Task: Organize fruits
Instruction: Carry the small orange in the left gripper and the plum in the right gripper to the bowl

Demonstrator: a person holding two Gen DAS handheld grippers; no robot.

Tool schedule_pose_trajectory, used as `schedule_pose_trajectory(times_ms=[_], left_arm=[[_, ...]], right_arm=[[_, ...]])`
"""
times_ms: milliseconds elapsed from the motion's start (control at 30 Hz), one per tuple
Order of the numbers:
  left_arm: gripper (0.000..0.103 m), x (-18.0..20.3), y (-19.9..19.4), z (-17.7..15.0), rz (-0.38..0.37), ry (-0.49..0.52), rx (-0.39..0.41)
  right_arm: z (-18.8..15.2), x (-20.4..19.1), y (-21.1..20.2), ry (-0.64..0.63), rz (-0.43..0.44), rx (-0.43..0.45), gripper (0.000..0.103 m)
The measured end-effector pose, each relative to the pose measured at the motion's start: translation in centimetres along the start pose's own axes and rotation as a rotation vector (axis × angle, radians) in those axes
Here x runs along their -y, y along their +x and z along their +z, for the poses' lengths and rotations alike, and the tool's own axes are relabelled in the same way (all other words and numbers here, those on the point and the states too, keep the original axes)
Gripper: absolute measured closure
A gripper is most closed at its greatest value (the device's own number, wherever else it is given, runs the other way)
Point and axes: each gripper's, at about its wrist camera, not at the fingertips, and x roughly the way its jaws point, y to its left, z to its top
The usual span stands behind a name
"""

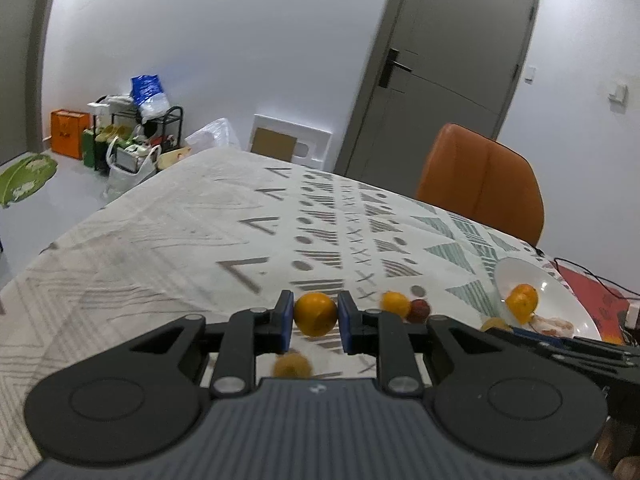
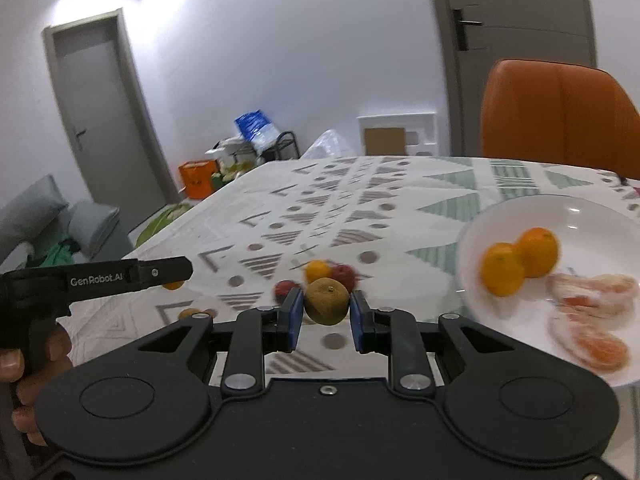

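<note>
Left gripper (image 1: 316,316) has its jaws closed snug on an orange (image 1: 316,314), held just above the worktop (image 1: 160,240). Right gripper (image 2: 325,312) has a brownish-green fruit (image 2: 326,300) pinched between its jaws, left of the white plate (image 2: 472,240) holding two oranges (image 2: 520,260) and peeled segments (image 2: 588,320).

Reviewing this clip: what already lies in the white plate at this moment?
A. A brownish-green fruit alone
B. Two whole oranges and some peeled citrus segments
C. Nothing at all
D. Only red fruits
B: in the right wrist view, the white plate holds two whole oranges side by side, with peeled citrus segments beside them.
</note>
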Motion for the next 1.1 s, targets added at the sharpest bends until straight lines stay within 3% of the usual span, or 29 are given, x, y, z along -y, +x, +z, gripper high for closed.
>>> schedule_pose_trajectory(times_ms=[467,767,1100], left_arm=[[0.081,6.4,1.2,0.5,-0.019,0.120,-0.003],[0.081,10.8,2.8,0.1,-0.067,0.211,-0.026],[0.081,15.9,4.2,-0.1,-0.127,0.297,-0.038]], right_arm=[[-0.4,6.2,-2.7,0.113,-0.085,0.103,0.080],[-1.2,10.6,-4.0,0.193,-0.155,0.163,0.079],[-1.8,12.7,-5.2,0.224,-0.208,0.205,0.079]])
